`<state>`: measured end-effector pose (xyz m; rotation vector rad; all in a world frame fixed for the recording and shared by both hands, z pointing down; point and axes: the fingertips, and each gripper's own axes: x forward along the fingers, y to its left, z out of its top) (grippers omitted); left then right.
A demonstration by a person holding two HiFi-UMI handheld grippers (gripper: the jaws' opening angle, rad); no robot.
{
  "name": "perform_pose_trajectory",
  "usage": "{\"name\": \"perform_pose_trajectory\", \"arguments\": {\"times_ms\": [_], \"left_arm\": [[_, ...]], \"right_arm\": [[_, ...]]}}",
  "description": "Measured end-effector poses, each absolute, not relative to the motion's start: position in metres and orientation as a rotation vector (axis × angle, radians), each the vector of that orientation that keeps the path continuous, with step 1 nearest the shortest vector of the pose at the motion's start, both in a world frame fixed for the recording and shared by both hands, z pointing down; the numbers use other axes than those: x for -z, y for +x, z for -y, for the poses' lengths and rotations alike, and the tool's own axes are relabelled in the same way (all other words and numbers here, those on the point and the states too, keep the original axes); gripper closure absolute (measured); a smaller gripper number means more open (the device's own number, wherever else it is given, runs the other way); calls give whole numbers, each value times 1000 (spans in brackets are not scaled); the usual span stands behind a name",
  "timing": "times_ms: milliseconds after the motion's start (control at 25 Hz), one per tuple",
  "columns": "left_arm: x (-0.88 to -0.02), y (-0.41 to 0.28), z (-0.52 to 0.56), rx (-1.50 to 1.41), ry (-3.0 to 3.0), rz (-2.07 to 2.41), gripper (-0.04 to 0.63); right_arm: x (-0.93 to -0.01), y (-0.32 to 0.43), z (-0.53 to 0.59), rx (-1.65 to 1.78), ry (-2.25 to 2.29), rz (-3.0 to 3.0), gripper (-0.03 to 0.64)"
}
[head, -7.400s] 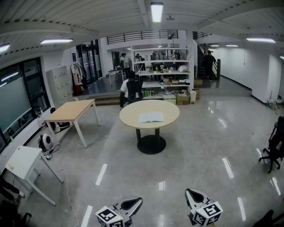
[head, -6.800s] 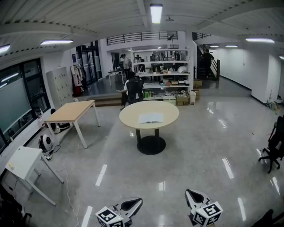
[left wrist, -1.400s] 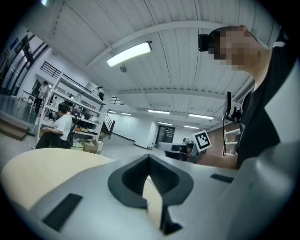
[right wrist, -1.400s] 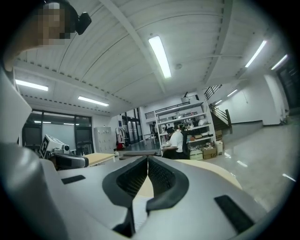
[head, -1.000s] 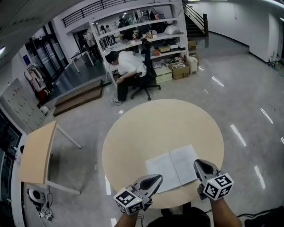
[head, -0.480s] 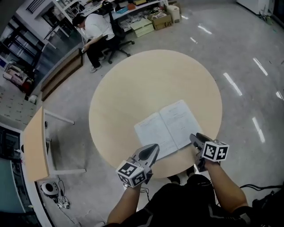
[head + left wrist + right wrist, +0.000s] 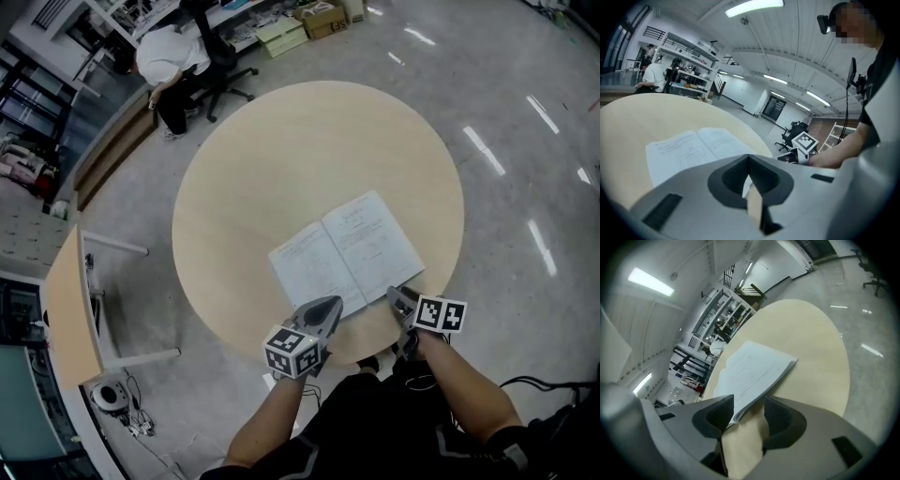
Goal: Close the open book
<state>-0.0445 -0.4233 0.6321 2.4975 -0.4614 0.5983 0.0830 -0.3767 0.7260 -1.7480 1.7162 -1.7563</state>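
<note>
The book [image 7: 345, 251] lay open and flat near the table's [image 7: 281, 141] near edge, so closing it remained. The right gripper [image 7: 400, 298] had just been opening its jaws, with the book's near right corner between them, unpinched. The left gripper [image 7: 325, 307], jaws together and empty, was at the book's near left edge.

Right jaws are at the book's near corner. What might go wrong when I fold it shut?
1. The right gripper has just been opening its jaws; a corner of the book sits between them unpinched, so closing may crease a few pages.
2. The book lies near the edge of the table; lifting one side may slide it, and the shut left gripper grips nothing.
</note>
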Motion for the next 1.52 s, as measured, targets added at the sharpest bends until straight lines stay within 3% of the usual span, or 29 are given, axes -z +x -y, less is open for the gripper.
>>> {"name": "perform_pose_trajectory", "arguments": {"times_ms": [720,1160,1520], "left_arm": [[-650,-54,402,-679,2456,399,603],[-642,-66,391,-674,2456,399,603],[-645,-73,382,-674,2453,427,603]], "right_arm": [[-738,58,397,1820,-1498,-1375,422],[-735,62,392,1762,-1574,-1336,555],[-715,57,395,1566,-1718,-1747,591]]}}
